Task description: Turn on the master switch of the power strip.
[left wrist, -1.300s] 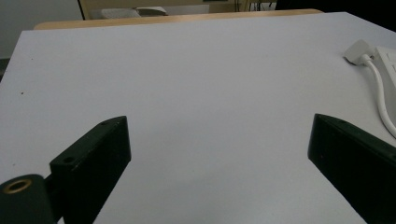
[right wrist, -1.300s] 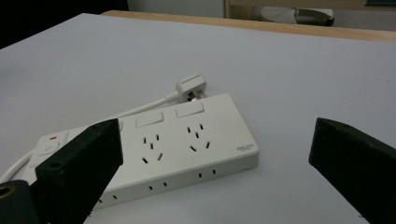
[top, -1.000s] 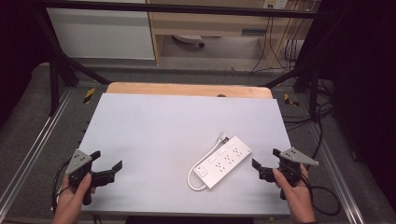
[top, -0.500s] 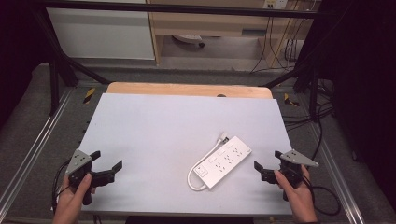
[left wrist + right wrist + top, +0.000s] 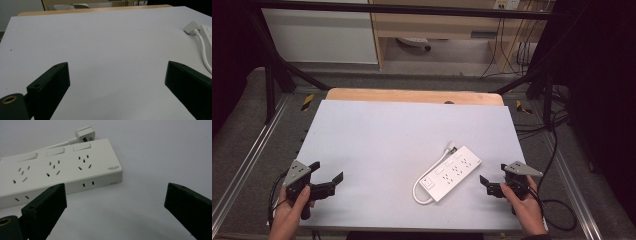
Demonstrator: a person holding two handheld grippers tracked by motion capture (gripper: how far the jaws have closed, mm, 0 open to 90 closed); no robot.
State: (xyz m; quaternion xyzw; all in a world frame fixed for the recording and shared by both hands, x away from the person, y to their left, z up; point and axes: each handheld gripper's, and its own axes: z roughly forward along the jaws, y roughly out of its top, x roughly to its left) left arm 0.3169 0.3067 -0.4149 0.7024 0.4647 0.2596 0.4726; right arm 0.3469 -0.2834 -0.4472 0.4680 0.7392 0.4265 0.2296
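Power strip (image 5: 452,173) lies flat, lower right of centre in high view, cord looped, plug (image 5: 452,148) unplugged beside it. Right gripper (image 5: 493,181) just beside strip, jaws spread, nothing held. Left gripper (image 5: 328,182) lower left, jaws spread. Judged: not yet started; grasp and handling left.

White table (image 5: 377,135) (wooden far edge (image 5: 412,96)); black frame bar (image 5: 412,7) above.

The white power strip (image 5: 60,167) carries a small grey brand mark on its top face, at the corner nearest its end; it seems to read "DELIXI", with smaller illegible print beneath.
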